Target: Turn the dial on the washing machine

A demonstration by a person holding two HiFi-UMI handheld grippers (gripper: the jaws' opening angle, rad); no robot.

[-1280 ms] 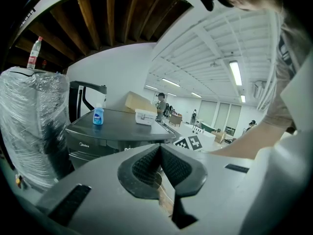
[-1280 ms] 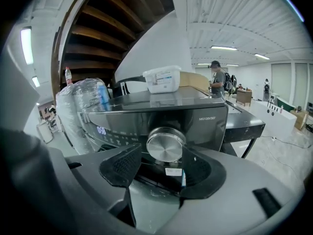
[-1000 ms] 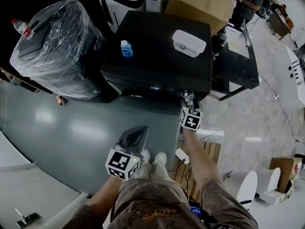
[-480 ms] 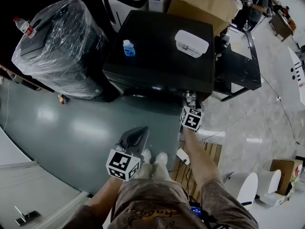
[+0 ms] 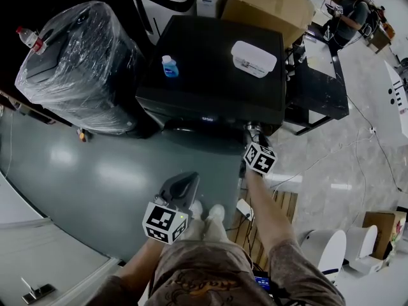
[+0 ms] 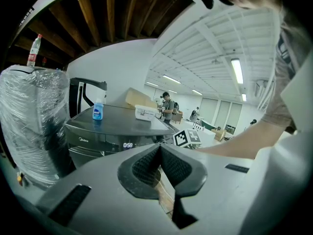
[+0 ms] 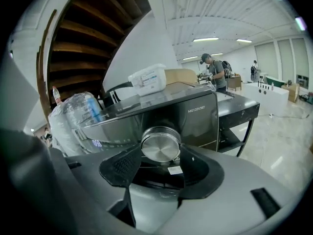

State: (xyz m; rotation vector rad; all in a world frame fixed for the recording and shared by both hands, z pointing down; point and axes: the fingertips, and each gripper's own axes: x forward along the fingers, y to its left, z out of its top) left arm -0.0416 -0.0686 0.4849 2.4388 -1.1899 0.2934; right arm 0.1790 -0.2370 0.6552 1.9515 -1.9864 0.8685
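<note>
The black washing machine (image 5: 217, 62) stands ahead of me, its lit display (image 6: 128, 145) on the front panel. The silver dial (image 7: 161, 144) sits at the panel's right end. My right gripper (image 7: 160, 151) is at the dial, which lies between its two pads, and both pads touch the dial's rim. Its jaws have just been closing on the dial. In the head view the right gripper (image 5: 254, 132) hides most of the dial. My left gripper (image 5: 183, 182) hangs low in front of the machine, apart from it. Its pads (image 6: 146, 164) meet with nothing between them.
A blue bottle (image 5: 168, 65) and a white box (image 5: 253, 57) lie on the machine's lid. A plastic-wrapped appliance (image 5: 76, 62) stands to the left and a black table (image 5: 319, 88) to the right. Cardboard boxes (image 5: 271, 2) are behind. A person (image 5: 347, 8) stands far back.
The right gripper's marker cube has rolled a little clockwise at the dial. The left gripper has not moved.
</note>
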